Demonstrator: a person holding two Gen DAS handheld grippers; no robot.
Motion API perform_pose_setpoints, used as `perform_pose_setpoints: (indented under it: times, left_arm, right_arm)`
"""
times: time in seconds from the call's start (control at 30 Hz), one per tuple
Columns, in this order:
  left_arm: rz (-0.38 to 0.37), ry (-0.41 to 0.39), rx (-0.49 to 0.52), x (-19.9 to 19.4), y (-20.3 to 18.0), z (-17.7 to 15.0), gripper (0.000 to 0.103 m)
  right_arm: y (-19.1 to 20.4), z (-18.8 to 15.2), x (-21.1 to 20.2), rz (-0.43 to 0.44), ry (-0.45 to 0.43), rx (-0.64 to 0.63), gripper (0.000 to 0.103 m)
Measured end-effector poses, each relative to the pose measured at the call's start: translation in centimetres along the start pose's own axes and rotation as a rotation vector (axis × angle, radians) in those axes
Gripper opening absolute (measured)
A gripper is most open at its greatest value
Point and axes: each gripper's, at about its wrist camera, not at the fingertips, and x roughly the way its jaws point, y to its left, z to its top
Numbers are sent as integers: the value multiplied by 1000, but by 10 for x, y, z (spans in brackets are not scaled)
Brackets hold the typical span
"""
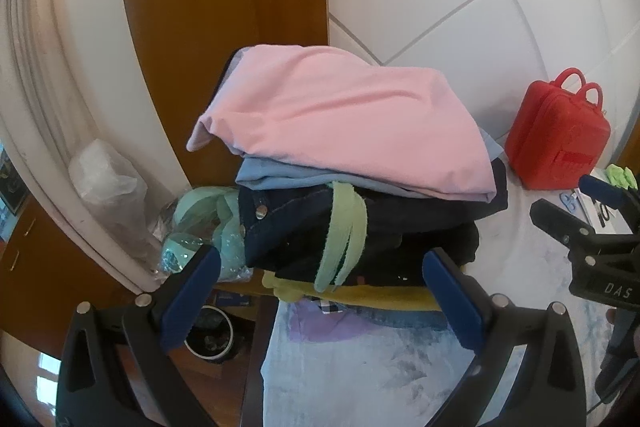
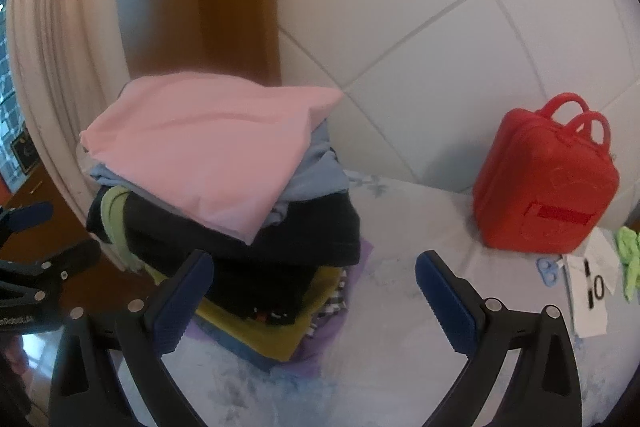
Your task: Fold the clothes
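A stack of folded clothes stands on the pale table (image 1: 360, 379) near its back left corner. A pink garment (image 1: 340, 119) (image 2: 200, 147) lies on top, over a light blue one (image 1: 280, 177) and dark denim (image 1: 304, 227). A pale green strap (image 1: 342, 235) hangs down the front of the stack. Yellow cloth (image 2: 260, 331) and purple cloth (image 1: 324, 323) lie at the bottom. My left gripper (image 1: 320, 303) is open, just in front of the stack, holding nothing. My right gripper (image 2: 316, 307) is open and empty too, at the stack's right front.
A red plastic case (image 2: 548, 187) (image 1: 558, 135) stands against the tiled wall (image 2: 460, 27) at the right. Papers (image 2: 588, 287) and a green cloth (image 2: 630, 259) lie beside it. A wooden door frame (image 1: 216, 7) rises behind the stack. Mint-green items in plastic (image 1: 200, 223) sit left of the table.
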Motion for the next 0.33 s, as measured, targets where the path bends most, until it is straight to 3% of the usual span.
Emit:
perform_pose_setpoints:
  times: [0.33]
  left_arm:
    - [7,-16,3,-1,1,-2,103]
  right_arm:
    - [2,0,1,-1,10,-14,103]
